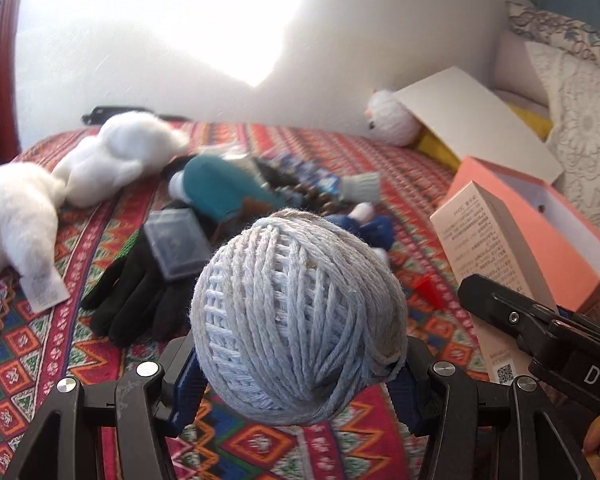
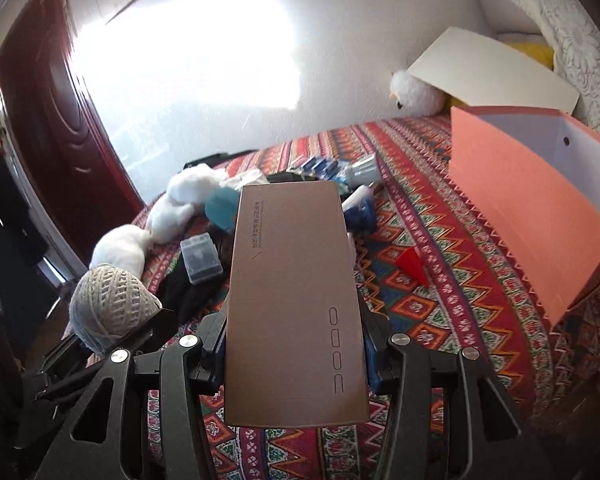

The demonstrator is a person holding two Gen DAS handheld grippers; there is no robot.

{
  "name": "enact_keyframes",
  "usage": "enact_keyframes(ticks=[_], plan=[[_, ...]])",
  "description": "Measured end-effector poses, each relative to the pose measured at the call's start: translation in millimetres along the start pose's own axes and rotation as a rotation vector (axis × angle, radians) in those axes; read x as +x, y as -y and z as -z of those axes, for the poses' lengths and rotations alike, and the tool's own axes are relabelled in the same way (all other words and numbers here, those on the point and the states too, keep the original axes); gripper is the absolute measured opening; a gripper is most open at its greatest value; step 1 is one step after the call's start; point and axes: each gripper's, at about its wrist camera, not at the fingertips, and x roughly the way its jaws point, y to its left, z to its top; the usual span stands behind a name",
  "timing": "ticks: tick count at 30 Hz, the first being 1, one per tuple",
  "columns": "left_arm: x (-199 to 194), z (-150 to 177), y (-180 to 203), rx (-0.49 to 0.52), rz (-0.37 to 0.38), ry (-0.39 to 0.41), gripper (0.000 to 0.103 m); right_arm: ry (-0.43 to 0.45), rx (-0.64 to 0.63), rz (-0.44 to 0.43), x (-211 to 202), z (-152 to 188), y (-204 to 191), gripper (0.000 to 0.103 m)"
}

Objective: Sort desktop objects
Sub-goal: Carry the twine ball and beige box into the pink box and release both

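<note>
My left gripper (image 1: 298, 364) is shut on a pale blue-grey ball of string (image 1: 300, 316), held above the patterned cloth (image 1: 40, 352). That ball of string (image 2: 108, 308) also shows at the lower left of the right wrist view. My right gripper (image 2: 294, 344) is shut on a flat tan carton (image 2: 294, 300), lifted over the cloth. The same tan carton (image 1: 496, 248) appears at the right of the left wrist view, with the right gripper's black body below it. An open salmon-pink box (image 2: 536, 200) stands to the right.
On the cloth lie white plush toys (image 1: 112, 160), black gloves (image 1: 140, 300), a clear plastic case (image 1: 172, 240), a teal item (image 1: 216, 188), blue packets (image 2: 320, 168) and a small red piece (image 2: 412, 264). A white plush (image 2: 416, 92) and pillows (image 1: 580, 140) sit at the back right.
</note>
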Motion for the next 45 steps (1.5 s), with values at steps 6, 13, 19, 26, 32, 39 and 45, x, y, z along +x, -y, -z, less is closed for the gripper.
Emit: enact_keyframes(ticks=[6, 13, 19, 26, 32, 39, 45], plan=[[-15.0, -18.4, 37.6, 0.049, 0.052, 0.036, 0.063, 0.086, 0.031, 0.021, -38.9, -18.2, 19.9, 0.053], [-15.9, -53.8, 109.2, 0.132, 0.14, 0.09, 0.063, 0.232, 0.107, 0.093, -85.1, -53.9, 72.8, 0.053], [3.8, -88.1, 182.2, 0.2, 0.23, 0.12, 0.063, 0.377, 0.171, 0.212, -119.9, -89.1, 134.0, 0.053], [64.8, -125.7, 267.3, 0.282, 0.311, 0.067, 0.063, 0.474, 0.262, 0.363, -123.8, -146.2, 233.5, 0.053], [138.3, -124.4, 331.9, 0.351, 0.351, -0.037, 0.063, 0.373, 0.392, 0.532, -72.8, -159.2, 334.9, 0.053], [204.5, -115.1, 374.0, 0.386, 0.347, -0.131, 0.064, 0.292, 0.455, 0.536, -53.0, -147.9, 383.5, 0.053], [235.2, -102.2, 379.0, 0.362, 0.34, -0.218, 0.064, 0.255, 0.493, 0.52, -48.8, -133.8, 404.7, 0.053]])
